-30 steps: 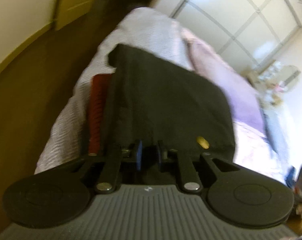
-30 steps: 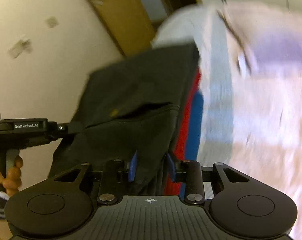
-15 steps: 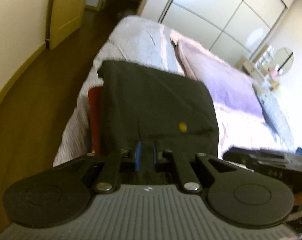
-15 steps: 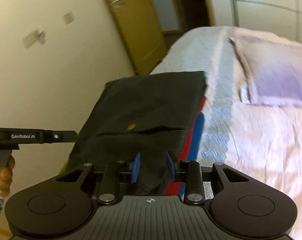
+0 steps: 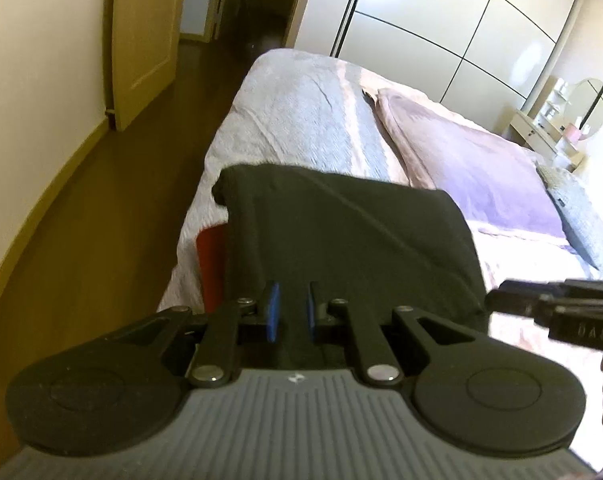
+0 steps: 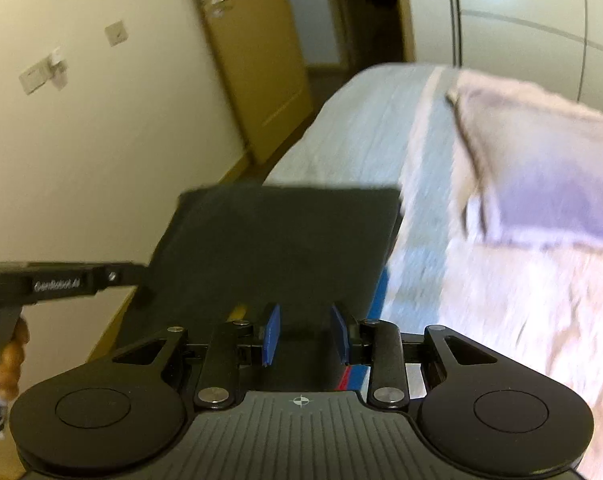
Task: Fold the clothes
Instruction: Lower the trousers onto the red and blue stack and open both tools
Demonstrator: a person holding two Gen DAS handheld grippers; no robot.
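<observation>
**Dark garment lying folded at the bed's edge, both grippers at its near end**

A black garment (image 5: 341, 236) lies folded into a rough rectangle on the edge of the bed (image 5: 301, 120), on top of a red cloth (image 5: 211, 264) that shows along its left side; in the right wrist view a strip of blue cloth (image 6: 377, 300) also shows under its right edge. Its long axis runs away from the cameras, up the length of the bed toward the wardrobe doors (image 5: 441, 32); the far end is a fairly straight fold edge, with one corner bunched at the far left; a diagonal crease crosses the top.

The left gripper (image 5: 289, 310) sits at the near end of the garment, its blue pads (image 5: 273, 312) a narrow gap apart with black fabric between them; whether they actually pinch it cannot be told. The right gripper (image 6: 304, 336) holds its pads (image 6: 271, 336) clearly wider apart, spread over the near edge of the garment and not clamped on it; a small yellow spot (image 6: 237, 312) shows just left of them. Each gripper appears at the side of the other's view, at the garment's near corners.

A lilac pillow (image 5: 473, 164) lies on the bed to the right, well apart from the garment; a wooden door (image 5: 141, 40) stands beyond the floor on the left.
</observation>
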